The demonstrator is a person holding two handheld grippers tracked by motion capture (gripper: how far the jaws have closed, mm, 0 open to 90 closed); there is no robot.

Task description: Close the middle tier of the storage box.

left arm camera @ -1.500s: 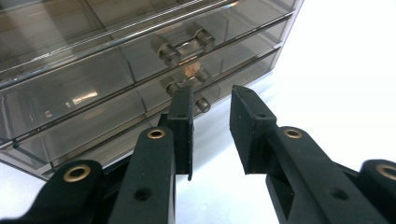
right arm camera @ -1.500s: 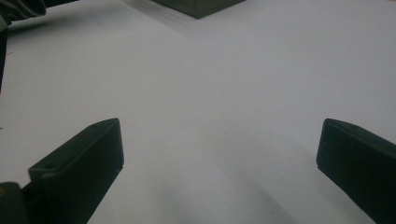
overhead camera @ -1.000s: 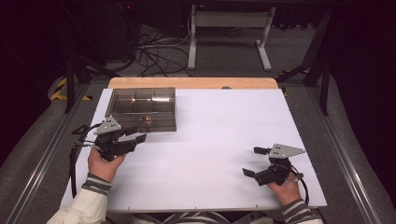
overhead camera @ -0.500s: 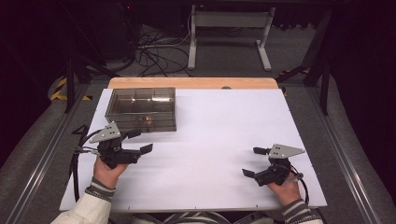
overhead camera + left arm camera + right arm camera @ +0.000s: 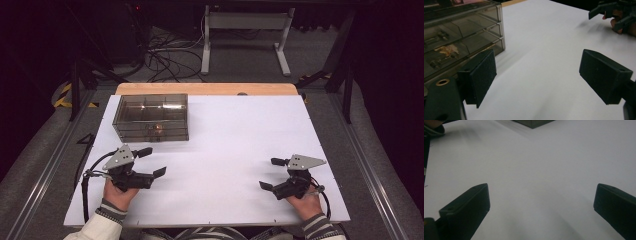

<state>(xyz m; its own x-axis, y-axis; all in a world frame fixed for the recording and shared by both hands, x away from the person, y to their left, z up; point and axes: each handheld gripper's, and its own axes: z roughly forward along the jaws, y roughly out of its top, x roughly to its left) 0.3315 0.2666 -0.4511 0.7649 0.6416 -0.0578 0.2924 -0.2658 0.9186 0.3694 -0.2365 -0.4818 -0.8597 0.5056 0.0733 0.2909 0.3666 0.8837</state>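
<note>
Nearby, drawer box [image 5: 151,117] (seemingly closed)

smoky grey drawer box [image 5: 151,117], white table [image 5: 235,145], black tongs [image 5: 152,162]

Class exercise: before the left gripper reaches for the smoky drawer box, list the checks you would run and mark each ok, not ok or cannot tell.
1. Left gripper jaws open and empty: ok.
2. Right gripper open, parked well away from the work: ok.
3. Drawer box standing level on the white table: ok.
4. Bare table between left gripper and box: ok.
5. Drawers shut: cannot tell.
6. Drawer contents identified: cannot tell.
</note>
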